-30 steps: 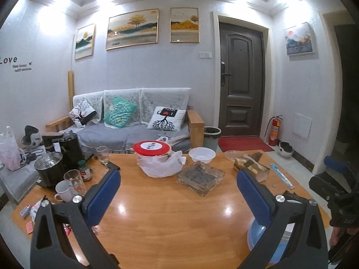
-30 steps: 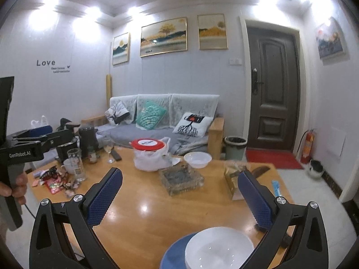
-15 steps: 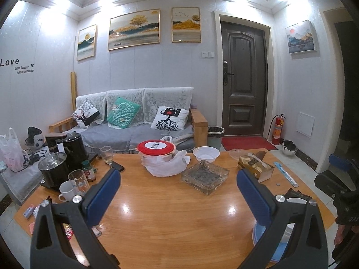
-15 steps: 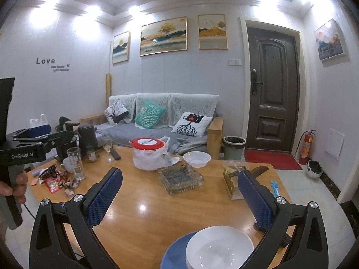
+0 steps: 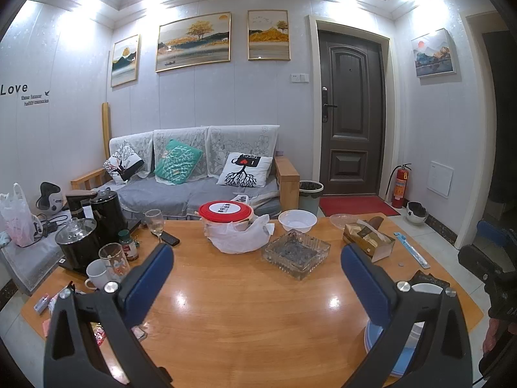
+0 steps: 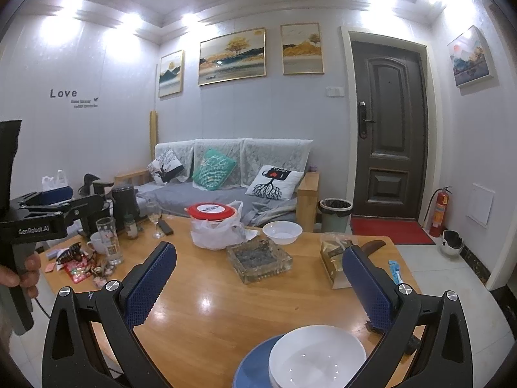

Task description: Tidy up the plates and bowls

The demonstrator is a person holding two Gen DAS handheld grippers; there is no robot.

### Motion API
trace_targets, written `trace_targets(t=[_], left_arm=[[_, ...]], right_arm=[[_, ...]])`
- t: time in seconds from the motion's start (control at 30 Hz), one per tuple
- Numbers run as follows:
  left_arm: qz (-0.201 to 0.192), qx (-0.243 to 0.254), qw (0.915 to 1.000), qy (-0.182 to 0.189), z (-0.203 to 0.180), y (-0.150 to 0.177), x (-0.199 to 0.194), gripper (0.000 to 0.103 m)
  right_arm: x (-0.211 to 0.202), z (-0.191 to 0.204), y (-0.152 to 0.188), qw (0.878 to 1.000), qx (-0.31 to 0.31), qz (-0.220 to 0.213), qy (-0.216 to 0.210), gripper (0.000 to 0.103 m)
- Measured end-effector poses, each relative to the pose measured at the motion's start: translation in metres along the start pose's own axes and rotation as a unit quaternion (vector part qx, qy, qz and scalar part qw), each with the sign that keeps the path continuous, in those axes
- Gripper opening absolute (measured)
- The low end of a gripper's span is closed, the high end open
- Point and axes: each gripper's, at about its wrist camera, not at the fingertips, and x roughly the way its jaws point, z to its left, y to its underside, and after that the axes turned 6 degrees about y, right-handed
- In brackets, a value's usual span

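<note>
Both grippers hang above the wooden table (image 5: pixel 245 307), taken here as landmark. The left gripper (image 5: pixel 257 276) has its jaws spread wide and empty, touching nothing; the right gripper (image 6: pixel 258 279) is equally wide apart and empty.

On the table's left end stand one black kettle (image 5: pixel 76 242), one white mug (image 5: pixel 95 273) and two drinking glasses; a stemmed glass (image 5: pixel 155 221) stands behind them. At the table's centre sit one red-lidded tub (image 5: pixel 226 213) in a plastic bag and one glass ashtray (image 5: pixel 295 253). One white bowl (image 5: pixel 297 221) rests at the far edge. At the near right edge, a second white bowl (image 6: pixel 316 355) sits on one blue plate (image 6: pixel 252 365), below the right gripper's fingers.
</note>
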Motion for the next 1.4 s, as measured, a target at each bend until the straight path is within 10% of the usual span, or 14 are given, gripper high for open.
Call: trace_targets(t=[1.4], left_arm=[[0.004, -0.001, 0.9999, 0.015, -0.0019, 0.0020, -0.0053, 0.103]], right_arm=[[-0.0011, 0.0059, 0.0039, 1.000, 0.002, 0.011, 0.000, 0.102]])
